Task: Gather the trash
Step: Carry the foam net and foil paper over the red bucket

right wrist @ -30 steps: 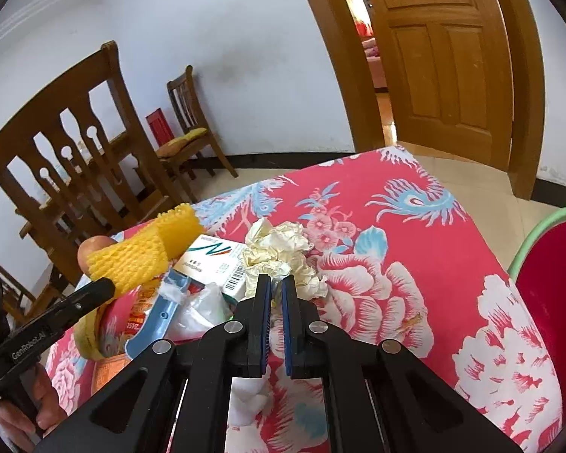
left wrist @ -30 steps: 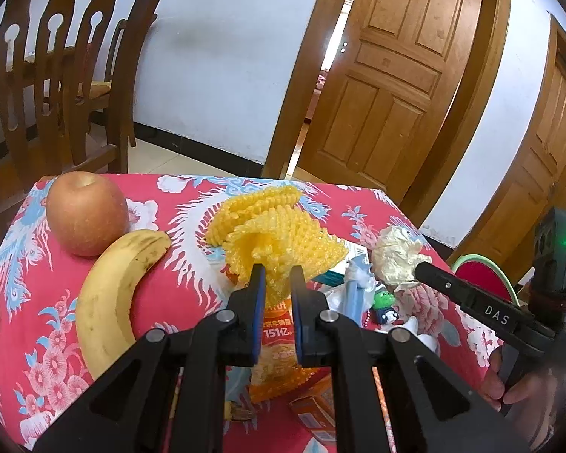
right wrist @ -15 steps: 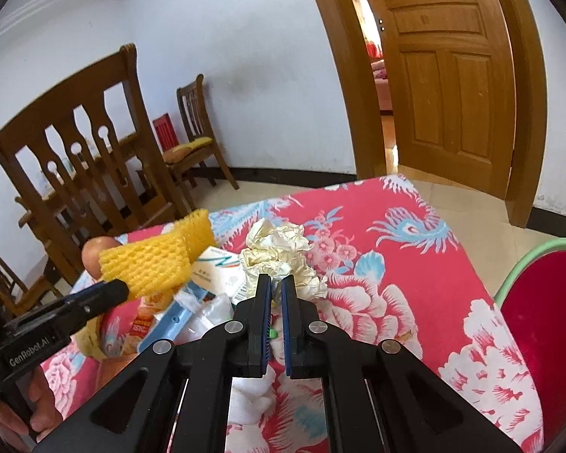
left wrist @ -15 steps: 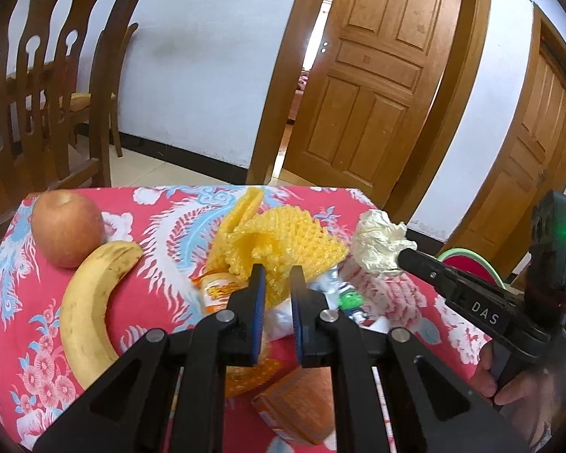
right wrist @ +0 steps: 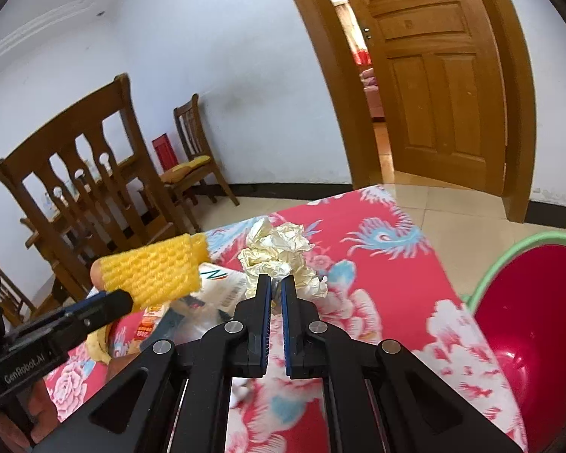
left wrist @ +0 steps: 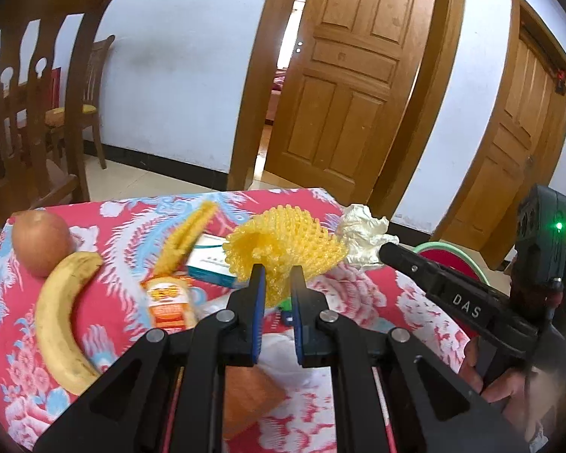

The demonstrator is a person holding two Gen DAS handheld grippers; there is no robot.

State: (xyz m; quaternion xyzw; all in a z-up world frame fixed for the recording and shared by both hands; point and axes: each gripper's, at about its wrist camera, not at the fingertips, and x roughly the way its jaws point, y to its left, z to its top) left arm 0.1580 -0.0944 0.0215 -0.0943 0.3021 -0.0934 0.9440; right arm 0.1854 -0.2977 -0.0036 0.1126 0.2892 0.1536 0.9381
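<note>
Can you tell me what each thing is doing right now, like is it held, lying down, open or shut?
Left tongs: shut on the yellow foam net, lifted.
Right tongs: shut on the crumpled paper, lifted.
Banana: lying on the tablecloth.
Apple: resting beside the banana.
Second foam net: lying on the table.
Snack wrapper: lying flat.
Red bin: open, beside the table.
Middle door: ajar.

"DAS" in white on the right gripper point(left wrist: 386, 252) arm, beside the paper wad point(left wrist: 364, 237). "GenRobot.AI" on the left gripper point(right wrist: 126, 304) arm, below the foam net point(right wrist: 154, 272). Snack pack print unreadable.
</note>
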